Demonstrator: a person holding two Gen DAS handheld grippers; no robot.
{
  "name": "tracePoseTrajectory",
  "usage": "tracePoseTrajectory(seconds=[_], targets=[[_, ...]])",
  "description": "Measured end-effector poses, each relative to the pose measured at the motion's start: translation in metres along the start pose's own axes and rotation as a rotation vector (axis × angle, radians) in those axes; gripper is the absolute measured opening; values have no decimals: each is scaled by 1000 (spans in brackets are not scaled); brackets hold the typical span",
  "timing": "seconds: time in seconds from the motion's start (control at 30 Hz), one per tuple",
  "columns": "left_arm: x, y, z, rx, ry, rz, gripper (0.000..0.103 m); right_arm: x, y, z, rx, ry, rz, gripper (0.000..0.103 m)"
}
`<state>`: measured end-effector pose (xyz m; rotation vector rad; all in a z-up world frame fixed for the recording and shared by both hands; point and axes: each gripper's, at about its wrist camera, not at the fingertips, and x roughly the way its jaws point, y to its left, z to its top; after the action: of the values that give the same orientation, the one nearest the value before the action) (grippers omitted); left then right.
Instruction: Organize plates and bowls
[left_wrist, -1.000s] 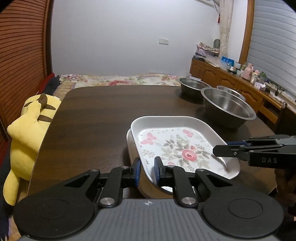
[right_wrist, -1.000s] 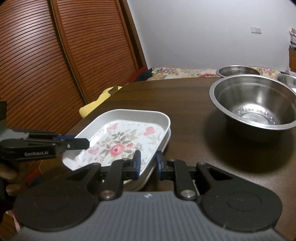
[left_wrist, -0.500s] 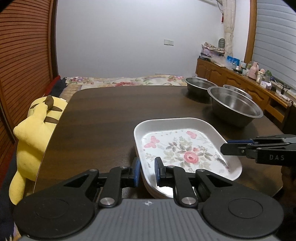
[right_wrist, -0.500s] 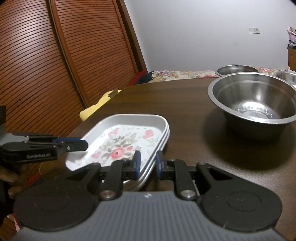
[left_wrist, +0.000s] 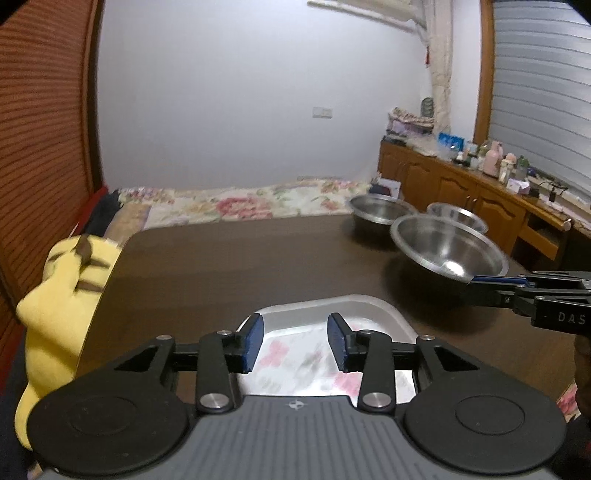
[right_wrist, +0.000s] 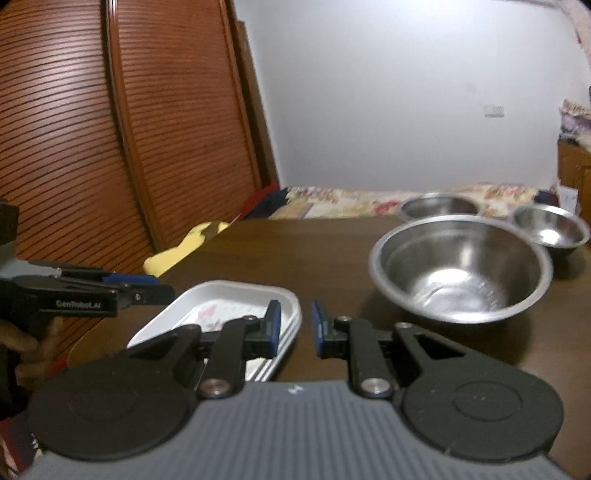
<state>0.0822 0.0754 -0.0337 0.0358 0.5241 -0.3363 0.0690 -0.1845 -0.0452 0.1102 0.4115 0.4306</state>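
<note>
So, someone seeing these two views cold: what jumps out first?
Probably the big steel bowl on the dark table, with two smaller bowls behind it. Next, the stack of floral plates at the near edge, with the left gripper just over it, jaws opening and gripping nothing. The yellow plush beside the table's left edge also catches the eye.

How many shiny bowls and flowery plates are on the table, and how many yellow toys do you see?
Shiny metal bowls: 3: big, small, far.
Flowery plates: at least 2, stacked; the exact number is unclear.
Yellow plush toy: 1, beside the table.
Total: at least 6.
</note>
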Motion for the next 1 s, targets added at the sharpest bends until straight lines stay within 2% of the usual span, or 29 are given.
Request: tracePoseTrajectory(seconds=[0.1, 0.27, 0.43, 0.57, 0.67, 0.8, 1.0], targets=[[6, -14, 11, 15, -27, -27, 46, -10, -14, 7, 10, -31, -31, 20], [20, -41, 27, 48, -54, -73, 46, -25, -43, 15, 30, -74, -103, 20], [33, -64, 36, 65, -68, -116, 46, -31, -68, 18, 29, -78, -166, 22], [47, -80, 39, 75, -59, -140, 49, -26, -80, 17, 33, -68, -195, 38], [61, -89, 40, 84, -42, -142, 53, -19, -92, 15, 31, -63, -217, 40], [79, -97, 42, 81, -21, -139, 61, -13, -109, 14, 44, -68, -230, 49], [98, -107, 46, 54, 0, -103, 65, 7, -137, 13, 72, -53, -207, 49]])
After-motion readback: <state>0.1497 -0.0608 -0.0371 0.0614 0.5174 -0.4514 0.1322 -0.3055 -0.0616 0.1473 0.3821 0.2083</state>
